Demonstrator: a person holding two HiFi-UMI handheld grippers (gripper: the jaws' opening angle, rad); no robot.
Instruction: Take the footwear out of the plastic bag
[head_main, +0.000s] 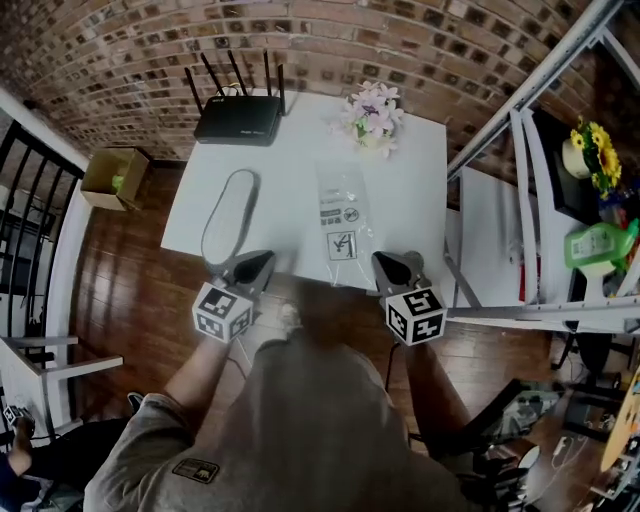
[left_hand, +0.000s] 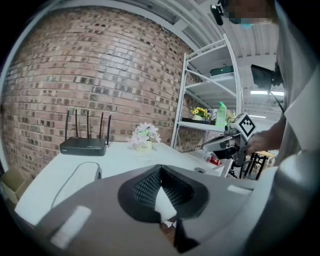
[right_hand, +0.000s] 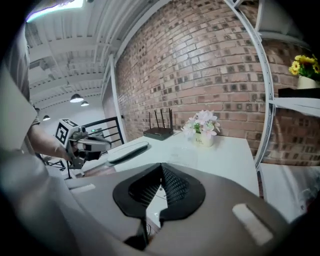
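Grey, flat footwear (head_main: 230, 215) lying on the white tabletop (head_main: 290, 170), outside the plastic bag (head_main: 342, 215), to its left and not touching. Bag clear and flat, mid-tabletop. Left claw (head_main: 258, 264) and right claw (head_main: 392, 264) at the near edge, both closed tight with nothing between them. Farther back, black router (head_main: 238, 118) and flowers (head_main: 372, 115).
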